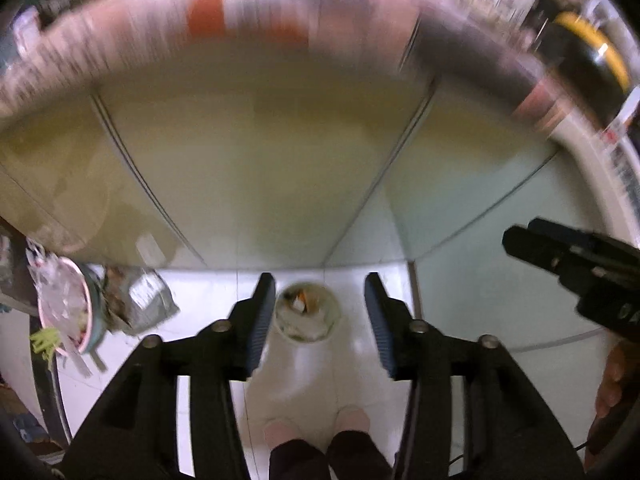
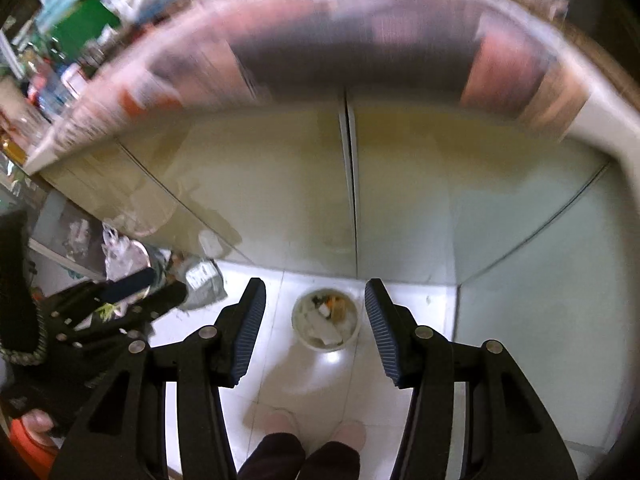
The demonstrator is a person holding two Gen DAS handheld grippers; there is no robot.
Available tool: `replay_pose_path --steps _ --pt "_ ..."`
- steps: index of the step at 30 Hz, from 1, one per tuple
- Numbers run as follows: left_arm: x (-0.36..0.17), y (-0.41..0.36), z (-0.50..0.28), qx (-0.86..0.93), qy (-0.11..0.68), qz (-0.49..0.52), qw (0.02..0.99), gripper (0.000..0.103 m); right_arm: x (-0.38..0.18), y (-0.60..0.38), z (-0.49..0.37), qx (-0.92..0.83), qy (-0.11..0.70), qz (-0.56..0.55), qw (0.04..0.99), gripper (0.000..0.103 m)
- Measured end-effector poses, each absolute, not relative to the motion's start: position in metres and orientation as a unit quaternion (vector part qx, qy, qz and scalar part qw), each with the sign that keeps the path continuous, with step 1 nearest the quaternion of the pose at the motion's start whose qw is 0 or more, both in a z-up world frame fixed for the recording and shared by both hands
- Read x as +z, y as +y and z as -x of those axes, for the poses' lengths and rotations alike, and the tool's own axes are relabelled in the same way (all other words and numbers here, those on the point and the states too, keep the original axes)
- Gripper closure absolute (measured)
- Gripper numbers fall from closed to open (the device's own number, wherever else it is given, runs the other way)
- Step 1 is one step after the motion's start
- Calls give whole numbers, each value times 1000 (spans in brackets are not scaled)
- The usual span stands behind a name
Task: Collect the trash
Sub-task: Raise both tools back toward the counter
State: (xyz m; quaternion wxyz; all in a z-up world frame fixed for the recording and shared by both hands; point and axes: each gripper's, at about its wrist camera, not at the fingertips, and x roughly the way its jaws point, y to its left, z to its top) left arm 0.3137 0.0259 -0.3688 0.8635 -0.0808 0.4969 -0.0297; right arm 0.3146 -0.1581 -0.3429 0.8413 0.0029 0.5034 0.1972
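Note:
A white round trash bin (image 1: 307, 312) stands on the white floor far below, holding paper and orange scraps; it also shows in the right wrist view (image 2: 325, 318). My left gripper (image 1: 320, 316) is open and empty, high above the bin. My right gripper (image 2: 316, 320) is open and empty too, also high above it. The right gripper shows at the right edge of the left wrist view (image 1: 520, 240). The left gripper shows at the left of the right wrist view (image 2: 160, 284).
A counter with pale cabinet doors (image 1: 260, 180) rises behind the bin; its top edge (image 2: 344, 52) is blurred. A pink bowl-like container (image 1: 66, 308) and crumpled bags (image 1: 148, 300) lie on the floor to the left. The person's feet (image 1: 316, 428) stand below.

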Motion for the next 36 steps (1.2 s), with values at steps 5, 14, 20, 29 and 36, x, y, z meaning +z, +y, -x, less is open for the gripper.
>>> replay_pose_path --steps 5,14,20,29,36 --pt "-265 34 -288 -31 439 71 895 50 -257 -163 -283 185 451 11 873 55" --pt "-119 62 -232 -28 324 46 944 29 -136 -152 -235 136 338 40 930 23" --pt "-62 76 -197 -4 239 32 971 2 -83 -148 -206 122 253 46 959 0" --pt "-39 83 -204 -8 227 27 973 2 -68 -142 -204 114 227 22 967 0" --pt "-37 77 -245 4 222 18 975 2 -66 -154 -231 122 221 -3 967 0"
